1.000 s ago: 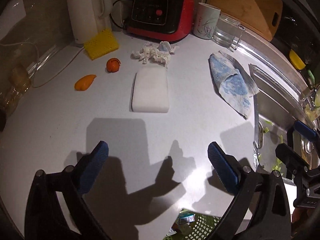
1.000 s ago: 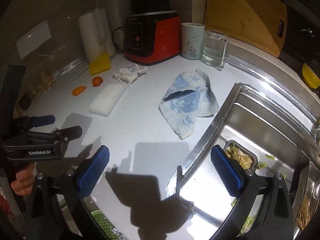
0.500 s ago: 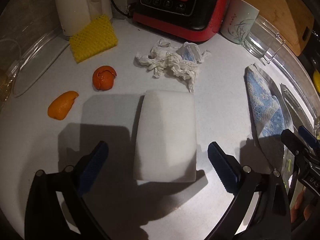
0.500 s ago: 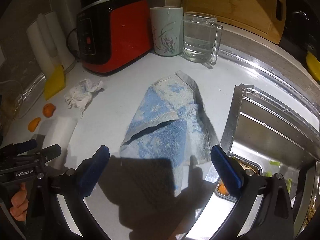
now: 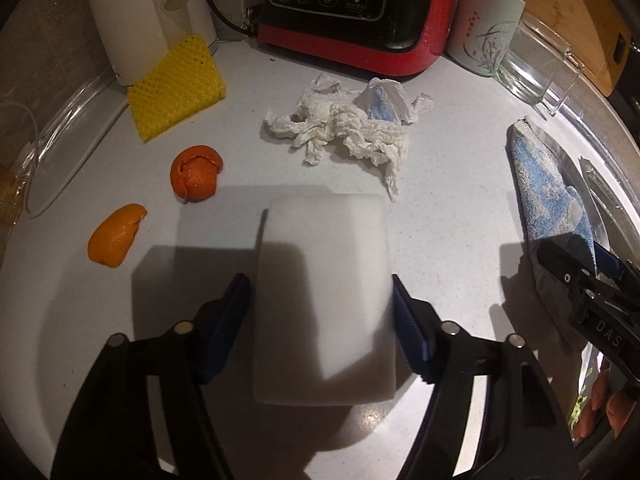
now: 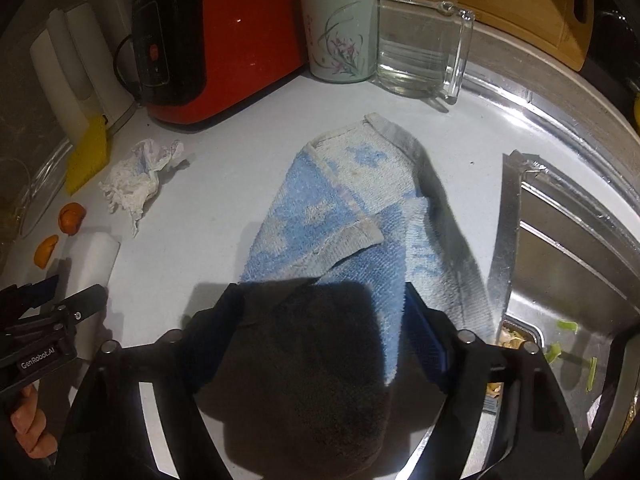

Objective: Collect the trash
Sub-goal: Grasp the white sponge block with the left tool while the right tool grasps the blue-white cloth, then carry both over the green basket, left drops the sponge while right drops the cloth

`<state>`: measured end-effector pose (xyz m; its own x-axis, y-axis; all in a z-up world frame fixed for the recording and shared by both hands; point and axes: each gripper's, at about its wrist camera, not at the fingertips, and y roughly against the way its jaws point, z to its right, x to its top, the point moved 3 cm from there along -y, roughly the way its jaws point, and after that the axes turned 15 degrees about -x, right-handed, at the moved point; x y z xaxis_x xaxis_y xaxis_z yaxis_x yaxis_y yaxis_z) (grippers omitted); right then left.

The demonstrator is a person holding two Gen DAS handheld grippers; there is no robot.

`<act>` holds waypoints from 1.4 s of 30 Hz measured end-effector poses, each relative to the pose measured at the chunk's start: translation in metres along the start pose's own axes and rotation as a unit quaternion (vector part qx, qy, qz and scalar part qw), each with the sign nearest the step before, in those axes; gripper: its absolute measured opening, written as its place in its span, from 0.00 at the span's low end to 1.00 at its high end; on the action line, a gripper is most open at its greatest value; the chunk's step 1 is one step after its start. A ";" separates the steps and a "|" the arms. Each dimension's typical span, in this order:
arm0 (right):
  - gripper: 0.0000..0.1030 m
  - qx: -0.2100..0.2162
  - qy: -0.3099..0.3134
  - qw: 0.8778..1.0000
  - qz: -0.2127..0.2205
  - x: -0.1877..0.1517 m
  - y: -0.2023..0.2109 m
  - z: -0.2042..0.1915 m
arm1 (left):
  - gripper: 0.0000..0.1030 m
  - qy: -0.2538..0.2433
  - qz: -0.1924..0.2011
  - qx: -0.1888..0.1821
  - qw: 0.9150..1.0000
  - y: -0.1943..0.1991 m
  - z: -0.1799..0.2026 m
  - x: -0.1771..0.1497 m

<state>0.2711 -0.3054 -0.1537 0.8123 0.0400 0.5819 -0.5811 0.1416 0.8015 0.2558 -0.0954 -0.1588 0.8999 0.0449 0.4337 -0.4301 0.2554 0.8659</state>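
Left gripper (image 5: 322, 312) jaws just closed onto white sponge block (image 5: 324, 280), near the red appliance (image 5: 352, 12), right gripper (image 6: 324, 328) jaws just closed around blue towel (image 6: 344, 216), crumpled tissue (image 5: 344, 124) just before that appliance.

Crumpled white tissue (image 5: 344, 128) beside orange peels (image 5: 196, 174)

A plain white foam block (image 5: 324, 300) lies on the pale grey counter (image 5: 460, 208). Nearby lie orange peel pieces (image 5: 196, 174), a yellow netted sponge (image 5: 176, 88), a blue-and-white blotched towel (image 6: 344, 224), a red-and-black appliance (image 5: 352, 12) and a white mug with pink flowers (image 6: 340, 28).
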 end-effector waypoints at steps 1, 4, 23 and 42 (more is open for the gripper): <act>0.50 0.002 0.003 1.000 0.001 -0.001 0.002 0.000 | 0.57 0.001 0.000 -0.002 1.000 0.001 0.000 0.000; 0.12 0.035 -0.002 0.999 -0.009 -0.003 0.006 0.001 | 0.57 0.010 0.010 -0.011 1.000 0.007 -0.002 -0.003; 0.09 0.087 0.026 0.994 0.061 -0.070 0.143 0.019 | 0.57 -0.004 0.069 -0.031 0.997 0.116 0.043 -0.093; 0.09 0.146 0.085 0.983 0.073 -0.229 0.271 0.055 | 0.57 -0.017 0.044 -0.039 0.998 0.199 0.095 -0.277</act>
<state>-0.0748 -0.3307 -0.0622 0.7009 0.2063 0.6828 -0.6622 -0.1677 0.7304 -0.0865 -0.1483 -0.0829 0.8551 0.0390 0.5170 -0.4999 0.3265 0.8022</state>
